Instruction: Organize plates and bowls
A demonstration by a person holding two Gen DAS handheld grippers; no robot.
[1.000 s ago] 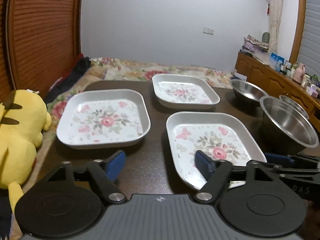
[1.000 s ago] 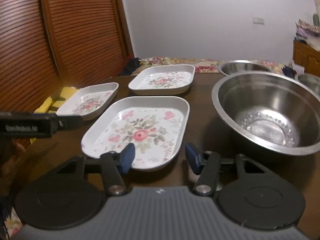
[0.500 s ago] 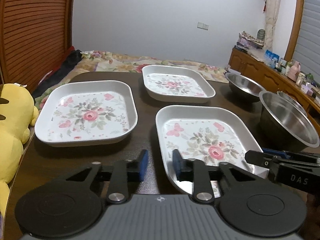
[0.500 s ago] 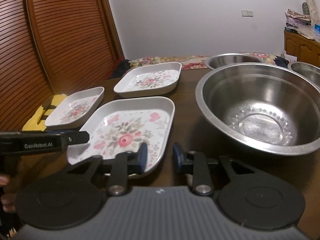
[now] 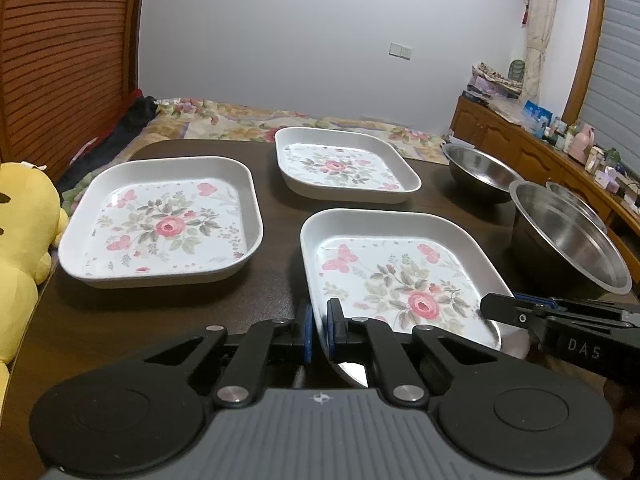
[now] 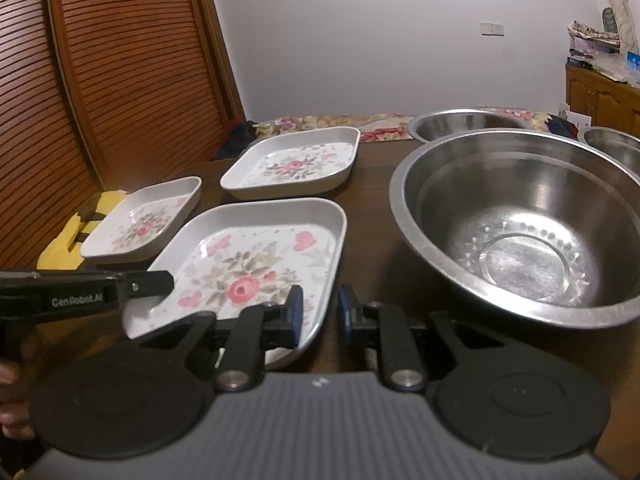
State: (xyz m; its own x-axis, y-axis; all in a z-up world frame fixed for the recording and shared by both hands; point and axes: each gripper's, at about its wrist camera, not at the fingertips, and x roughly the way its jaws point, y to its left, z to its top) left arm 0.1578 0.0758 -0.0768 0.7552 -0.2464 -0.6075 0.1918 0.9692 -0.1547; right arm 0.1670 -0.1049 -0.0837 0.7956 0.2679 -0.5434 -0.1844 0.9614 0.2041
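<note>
Near floral plate's (image 5: 400,280) left rim between left claw's (image 5: 318,330) closed-in pads.

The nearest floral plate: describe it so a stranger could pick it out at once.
Start at the dark wooden table, with three white square floral plates on its left and steel bowls on its right. The nearest floral plate lies beside the big steel bowl. Unlike the left plate and the far plate, both claws straddle its rim: left claw, right claw.
</note>
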